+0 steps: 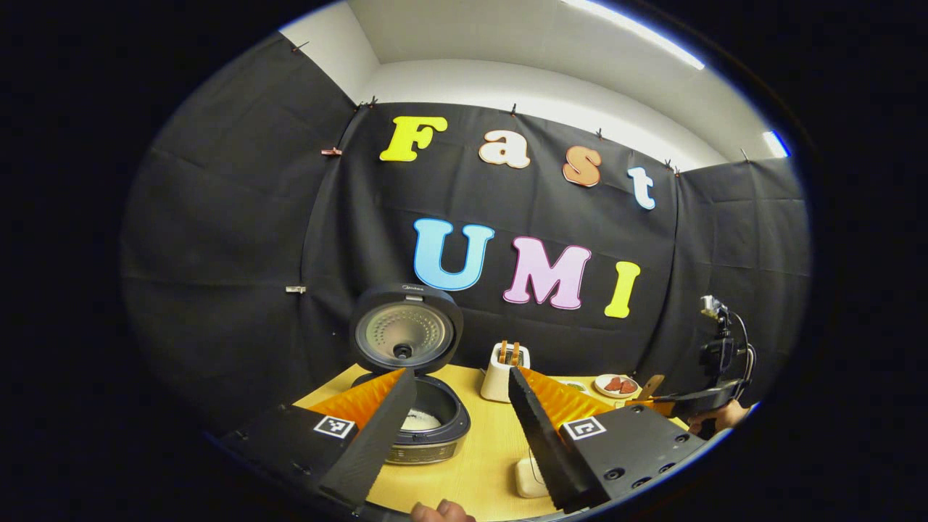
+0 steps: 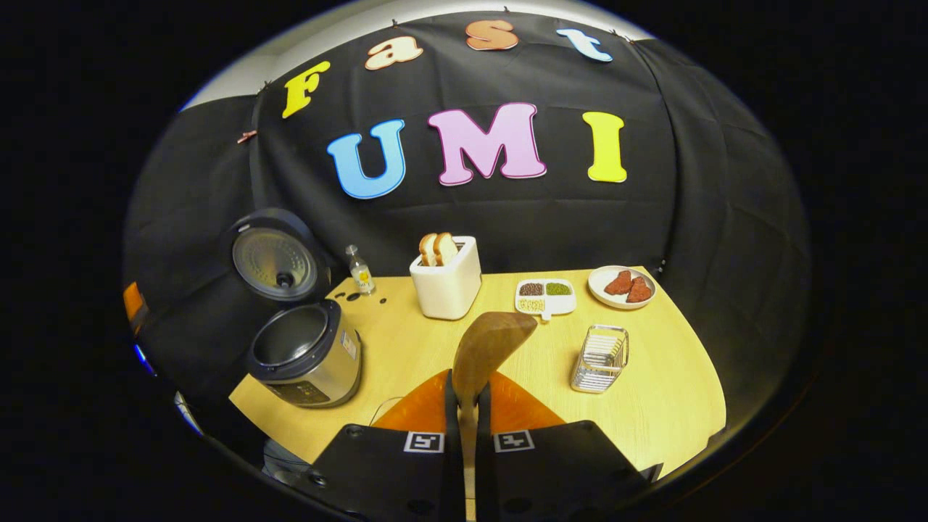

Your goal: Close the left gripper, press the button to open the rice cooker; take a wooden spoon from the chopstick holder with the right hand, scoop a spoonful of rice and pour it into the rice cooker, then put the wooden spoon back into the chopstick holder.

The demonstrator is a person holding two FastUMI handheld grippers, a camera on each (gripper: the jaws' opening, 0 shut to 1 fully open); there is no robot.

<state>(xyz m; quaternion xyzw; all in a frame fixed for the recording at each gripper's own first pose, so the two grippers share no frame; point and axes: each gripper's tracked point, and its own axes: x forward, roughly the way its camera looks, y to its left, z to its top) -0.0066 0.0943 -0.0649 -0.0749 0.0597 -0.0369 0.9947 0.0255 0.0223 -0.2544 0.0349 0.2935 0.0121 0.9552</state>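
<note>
Left gripper view: rice (image 1: 420, 419) inside rice cooker (image 1: 428, 428)

A staged kitchen corner inside a recording booth: black cloth (image 2: 710, 217) hangs on all sides, pinned up with small clips (image 1: 331, 151), with white walls and strip ceiling lights (image 1: 638, 32) showing above it. On a pale wooden table (image 2: 674, 406) sit household props: a rice cooker (image 2: 308, 355) with its lid raised, a white toaster (image 2: 447, 284) holding two slices of bread, a small bottle (image 2: 359, 270), a divided dish of grains (image 2: 546, 296), a plate of reddish food (image 2: 622, 285) and a wire chopstick holder (image 2: 600, 358). A camera rig on a stand (image 1: 719, 348) is at the table's edge, marking this as a lab set, not a lived-in home.
</note>
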